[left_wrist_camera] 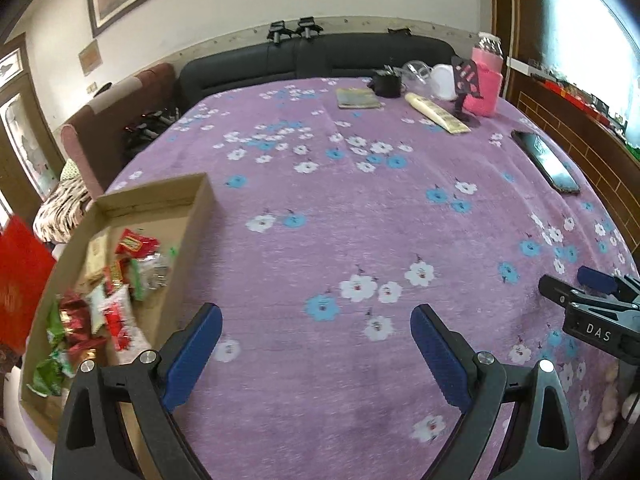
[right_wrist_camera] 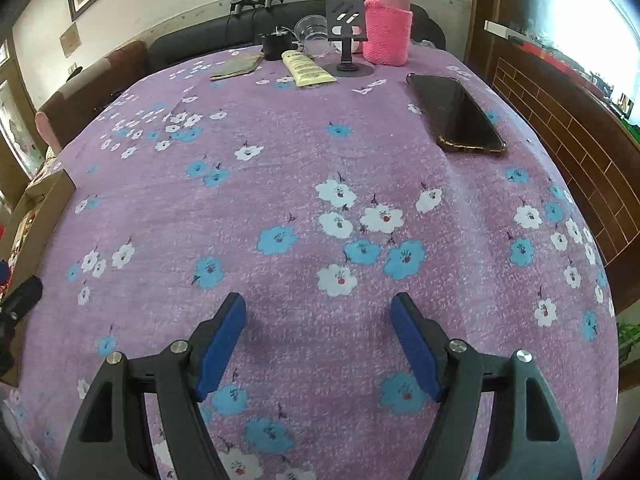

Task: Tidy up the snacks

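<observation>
A shallow cardboard box [left_wrist_camera: 200,200] stands at the table's left edge in the left wrist view. It holds several red, green and white snack packets [left_wrist_camera: 104,300]. My left gripper [left_wrist_camera: 316,316] is open and empty, just right of the box, low over the purple flowered cloth. My right gripper [right_wrist_camera: 318,308] is open and empty over the bare cloth further right. It also shows at the right edge of the left wrist view [left_wrist_camera: 576,284]. The box corner [right_wrist_camera: 52,188] shows at the left edge of the right wrist view.
A black phone [right_wrist_camera: 456,116] lies at the right. At the far side stand a pink-sleeved bottle [right_wrist_camera: 388,20], a phone stand [right_wrist_camera: 348,36], a yellow tube [right_wrist_camera: 306,68], a clear cup [right_wrist_camera: 314,36], a flat packet [right_wrist_camera: 238,66] and a black object [right_wrist_camera: 276,46]. A dark sofa lies beyond.
</observation>
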Available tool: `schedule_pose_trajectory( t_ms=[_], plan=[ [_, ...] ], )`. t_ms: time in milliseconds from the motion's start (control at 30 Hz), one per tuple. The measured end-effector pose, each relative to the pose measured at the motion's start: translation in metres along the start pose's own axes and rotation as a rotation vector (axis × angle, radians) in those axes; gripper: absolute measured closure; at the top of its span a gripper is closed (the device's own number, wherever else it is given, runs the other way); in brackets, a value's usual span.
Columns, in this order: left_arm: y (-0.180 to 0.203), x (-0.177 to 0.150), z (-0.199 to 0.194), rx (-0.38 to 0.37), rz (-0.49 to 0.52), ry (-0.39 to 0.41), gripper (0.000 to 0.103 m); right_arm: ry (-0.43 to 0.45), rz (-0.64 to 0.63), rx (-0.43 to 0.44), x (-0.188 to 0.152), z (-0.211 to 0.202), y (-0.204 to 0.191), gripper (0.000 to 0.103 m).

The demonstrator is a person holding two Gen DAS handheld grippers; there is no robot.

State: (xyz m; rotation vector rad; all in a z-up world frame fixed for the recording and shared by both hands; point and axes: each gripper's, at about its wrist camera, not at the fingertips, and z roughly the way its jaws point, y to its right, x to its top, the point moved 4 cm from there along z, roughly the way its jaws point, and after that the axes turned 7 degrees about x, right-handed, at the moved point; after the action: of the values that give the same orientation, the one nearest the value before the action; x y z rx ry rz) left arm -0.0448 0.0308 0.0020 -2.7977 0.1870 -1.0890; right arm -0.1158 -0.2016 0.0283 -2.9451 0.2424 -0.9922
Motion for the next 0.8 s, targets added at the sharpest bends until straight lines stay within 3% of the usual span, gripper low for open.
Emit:
schedule_pose_trajectory(
  t_ms=[300,800],
  plan=[
    [0.025,0.008,0.024,-0.046,-0.020,-0.046,0.006,0.006,0.021,-0.057,0.010,0.008,0.008,0.022],
    [0.037,0.011,0.057,-0.057,-0.048,-0.106,0.006,-0.007,-0.003,-0.050,0.012,0.016,0.003,0.008]
  ],
)
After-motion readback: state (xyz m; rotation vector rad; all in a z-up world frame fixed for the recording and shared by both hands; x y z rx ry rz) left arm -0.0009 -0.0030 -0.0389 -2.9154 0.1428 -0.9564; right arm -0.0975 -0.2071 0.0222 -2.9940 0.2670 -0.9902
